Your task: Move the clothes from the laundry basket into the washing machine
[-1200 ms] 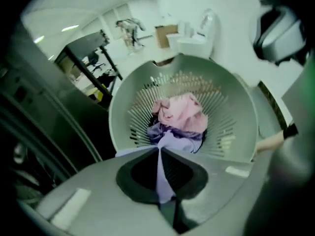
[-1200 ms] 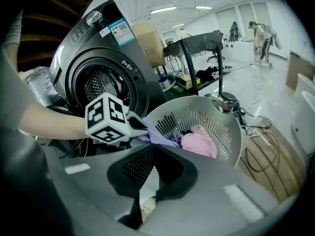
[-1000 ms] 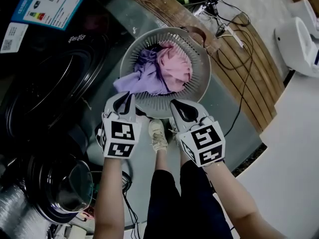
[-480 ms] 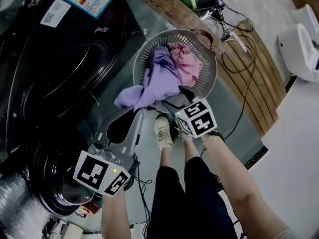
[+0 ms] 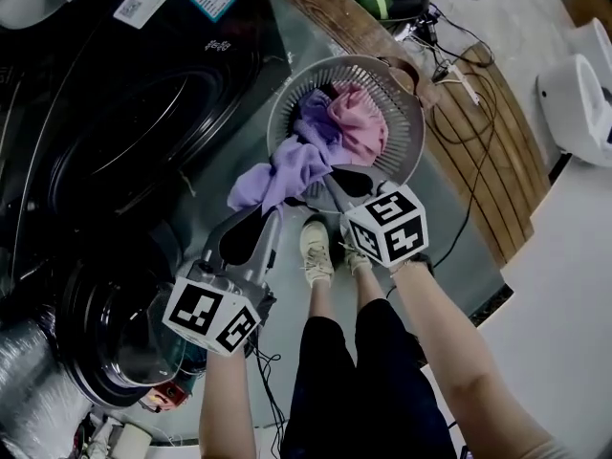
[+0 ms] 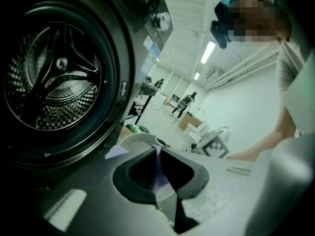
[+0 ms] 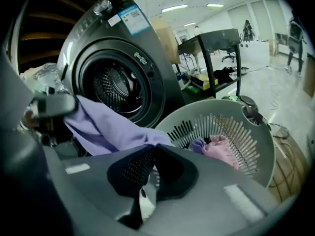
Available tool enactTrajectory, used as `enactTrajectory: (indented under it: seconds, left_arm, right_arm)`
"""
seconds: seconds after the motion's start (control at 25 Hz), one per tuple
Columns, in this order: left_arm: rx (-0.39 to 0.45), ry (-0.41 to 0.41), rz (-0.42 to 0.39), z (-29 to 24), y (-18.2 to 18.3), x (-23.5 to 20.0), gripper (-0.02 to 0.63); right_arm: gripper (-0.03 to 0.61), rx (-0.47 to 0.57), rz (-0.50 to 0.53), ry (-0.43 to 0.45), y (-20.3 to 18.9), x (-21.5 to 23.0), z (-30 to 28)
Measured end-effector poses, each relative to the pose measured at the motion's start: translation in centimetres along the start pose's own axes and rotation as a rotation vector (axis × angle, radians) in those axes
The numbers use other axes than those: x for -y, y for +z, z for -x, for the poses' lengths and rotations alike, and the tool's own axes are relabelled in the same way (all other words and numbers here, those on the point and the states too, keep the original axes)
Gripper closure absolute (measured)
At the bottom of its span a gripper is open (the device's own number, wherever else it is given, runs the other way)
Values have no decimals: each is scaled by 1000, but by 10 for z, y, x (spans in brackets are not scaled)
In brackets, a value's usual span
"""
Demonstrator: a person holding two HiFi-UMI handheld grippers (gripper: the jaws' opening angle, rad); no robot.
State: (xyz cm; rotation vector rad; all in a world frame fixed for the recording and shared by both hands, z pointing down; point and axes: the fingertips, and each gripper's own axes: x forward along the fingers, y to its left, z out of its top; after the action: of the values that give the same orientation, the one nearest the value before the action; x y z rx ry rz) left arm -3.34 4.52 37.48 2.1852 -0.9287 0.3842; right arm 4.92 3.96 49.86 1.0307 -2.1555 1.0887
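Head view: the left gripper (image 5: 256, 220), jaws closed on a lilac fabric garment (image 5: 277, 172), holds it draped over the rim of the round grey slatted plastic laundry basket (image 5: 406, 113) at upper centre, beside the dark front-loading washing machine (image 5: 134, 122) at upper left; a pink garment (image 5: 359, 127) lies inside the basket. Left gripper view: lilac cloth is pinched between the jaws, with the drum (image 6: 54, 82) at left. Right gripper view: the right gripper (image 7: 153, 149) has just been closing and stands shut at the garment's edge; whether fabric is nipped is unclear. Risk: the trailing end may snag the slats and drag the basket. Anything beneath the clothes is hidden
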Motion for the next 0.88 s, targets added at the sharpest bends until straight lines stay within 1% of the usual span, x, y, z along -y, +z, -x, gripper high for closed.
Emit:
enactTrajectory:
  seconds: [0.04,0.12,0.16,0.2,0.28,0.32,0.4,0.44,0.48,0.56,0.64,0.68,0.72,0.76,0.84,0.88]
  left_arm:
    - [-21,11,8,-6,-9,-3,582]
    - [-30,-3,54,-19,-25,-5,515]
    - [-36,-20,78,-25,-34,-4,451]
    - [-53,-33,88,-31,-43,-3,402]
    - [-102,-35,57,-42,-55,-2,327]
    - [-118,-24,31,-46,-58,-3,303]
    - [-127,11,-1,-52,-59,-9,288]
    - [-121,30,-2,-54,-58,-14,285]
    - [-104,49,5,-55,-55,-18,284]
    - [-43,84,37,-54,-44,-28,284]
    - [13,101,66,-51,-33,-34,290]
    - [32,103,70,-49,-29,-36,330]
    - [41,105,64,-47,-25,-38,386]
    - [38,112,47,-45,-23,-40,474]
    - [11,133,11,-39,-21,-43,543]
    - [-6,145,1,-36,-21,-44,552]
  right_arm:
    - [552,23,2,23,8,-10,6]
    - [552,69,-2,73,22,-29,18]
    - [552,91,-3,98,29,-39,23]
    - [552,111,-1,121,36,-49,28]
    - [552,140,8,162,50,-68,38]
    - [552,150,14,181,57,-77,42]
    - [552,174,31,223,70,-96,51]
    - [552,188,39,247,77,-105,56]
    - [552,205,42,271,84,-113,61]
    - [552,240,29,321,95,-129,71]
    - [552,266,9,357,102,-138,78]
    - [552,275,4,363,103,-139,80]
    - [551,281,3,361,104,-137,82]
    - [551,286,5,351,103,-133,83]
    - [551,291,24,310,98,-118,83]
    - [551,290,40,283,95,-110,83]
